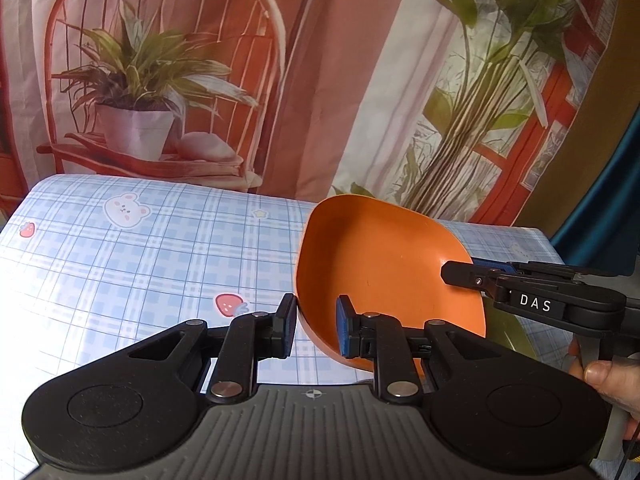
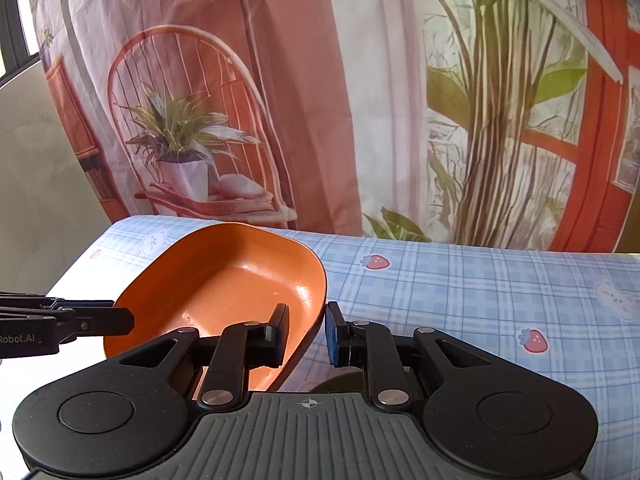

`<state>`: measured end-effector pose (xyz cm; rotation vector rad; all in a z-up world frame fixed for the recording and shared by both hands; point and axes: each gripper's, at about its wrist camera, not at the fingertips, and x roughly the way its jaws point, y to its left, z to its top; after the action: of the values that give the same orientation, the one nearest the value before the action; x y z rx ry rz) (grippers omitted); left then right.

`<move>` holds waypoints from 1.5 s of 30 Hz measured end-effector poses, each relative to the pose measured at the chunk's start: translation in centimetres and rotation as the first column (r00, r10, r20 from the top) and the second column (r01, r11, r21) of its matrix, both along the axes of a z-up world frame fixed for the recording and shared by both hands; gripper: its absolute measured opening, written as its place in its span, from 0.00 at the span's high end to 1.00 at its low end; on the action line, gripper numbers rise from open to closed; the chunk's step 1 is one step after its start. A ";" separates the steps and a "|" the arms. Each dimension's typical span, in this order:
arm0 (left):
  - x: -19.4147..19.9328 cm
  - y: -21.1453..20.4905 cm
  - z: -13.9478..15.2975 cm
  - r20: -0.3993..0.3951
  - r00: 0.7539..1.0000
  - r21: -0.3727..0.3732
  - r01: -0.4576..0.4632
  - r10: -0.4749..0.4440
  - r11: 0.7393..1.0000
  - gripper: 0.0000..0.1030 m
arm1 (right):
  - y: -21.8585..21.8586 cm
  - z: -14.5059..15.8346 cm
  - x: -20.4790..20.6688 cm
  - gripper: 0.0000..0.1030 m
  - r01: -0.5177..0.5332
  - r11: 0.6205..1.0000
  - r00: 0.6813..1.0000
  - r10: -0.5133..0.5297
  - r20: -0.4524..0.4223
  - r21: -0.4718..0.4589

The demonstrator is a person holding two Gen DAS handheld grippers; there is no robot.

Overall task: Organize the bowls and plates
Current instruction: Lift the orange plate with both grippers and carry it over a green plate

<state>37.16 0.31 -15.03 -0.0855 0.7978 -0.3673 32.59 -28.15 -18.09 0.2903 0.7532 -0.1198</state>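
Observation:
An orange bowl point(image 1: 384, 272) is held in the air above the table, tilted. My left gripper point(image 1: 316, 326) straddles its left rim, one finger inside and one outside, with a small gap still showing beside the rim. My right gripper point(image 2: 306, 334) straddles the opposite rim of the same bowl point(image 2: 224, 280) in the same way. In the left wrist view the right gripper's fingers point(image 1: 472, 276) reach over the bowl's right edge. In the right wrist view the left gripper's fingers point(image 2: 100, 320) reach over its left edge. Whether each pair of pads presses the rim is unclear.
The table wears a blue checked cloth point(image 1: 140, 264) with bears and strawberries. A printed curtain point(image 1: 320, 80) with a chair and plants hangs behind it. A dark round thing point(image 2: 340, 384) peeks out below the right gripper. A hand point(image 1: 608, 380) holds the right gripper's handle.

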 end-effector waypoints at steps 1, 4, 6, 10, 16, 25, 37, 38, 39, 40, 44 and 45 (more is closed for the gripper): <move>-0.3 -0.3 0.2 0.003 1.000 0.003 0.006 -0.006 1.000 0.78 | -0.2 0.2 -0.4 0.83 0.002 1.000 1.000 -0.002 0.004 0.002; -1.3 -1.2 0.9 0.005 1.000 0.008 0.031 -0.031 0.999 0.78 | -0.8 0.7 -1.8 0.83 0.013 1.000 1.000 -0.013 0.010 0.006; -2.1 -2.0 1.3 0.005 0.999 0.008 0.050 -0.050 0.999 0.78 | -1.3 1.0 -2.6 0.83 0.021 1.000 1.000 -0.022 0.010 0.005; -3.4 -3.6 1.4 -0.020 0.998 -0.029 0.062 -0.063 0.998 0.76 | -2.9 1.6 -4.5 0.83 0.042 0.999 0.999 -0.042 0.030 0.018; -4.9 -6.3 0.6 -0.054 0.994 -0.036 0.089 -0.091 0.995 0.76 | -4.8 1.3 -6.7 0.83 0.072 0.997 0.997 -0.072 0.030 0.005; -6.1 -9.7 -1.2 -0.104 0.985 -0.027 0.133 -0.135 0.991 0.76 | -7.5 -0.8 -8.8 0.83 0.101 0.995 0.994 -0.102 0.040 0.019; -6.4 -12.2 -3.1 -0.127 0.977 0.058 0.180 -0.172 0.982 0.75 | -8.9 -3.3 -9.7 0.82 0.115 0.993 0.992 -0.116 0.039 0.040; -6.4 -12.2 -3.2 -0.130 0.977 0.063 0.180 -0.171 0.982 0.75 | -8.8 -3.5 -9.6 0.82 0.112 0.993 0.993 -0.113 0.039 0.038; -6.4 -12.2 -3.3 -0.133 0.976 0.064 0.180 -0.171 0.981 0.75 | -8.8 -3.6 -9.6 0.82 0.111 0.993 0.993 -0.112 0.039 0.036; -6.3 -12.3 -3.4 -0.138 0.976 0.065 0.179 -0.169 0.982 0.75 | -8.7 -3.7 -9.5 0.81 0.110 0.993 0.993 -0.111 0.039 0.036; -6.2 -12.4 -3.6 -0.143 0.975 0.080 0.181 -0.168 0.980 0.75 | -8.5 -4.1 -9.3 0.81 0.101 0.994 0.994 -0.102 0.038 0.032; -6.2 -12.4 -3.6 -0.146 0.975 0.083 0.184 -0.170 0.980 0.75 | -8.5 -4.2 -9.3 0.81 0.097 0.995 0.995 -0.098 0.038 0.029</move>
<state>30.99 -12.08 -18.65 0.0510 0.9620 -0.4953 23.34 -36.63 -22.28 0.3542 0.7024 -0.1955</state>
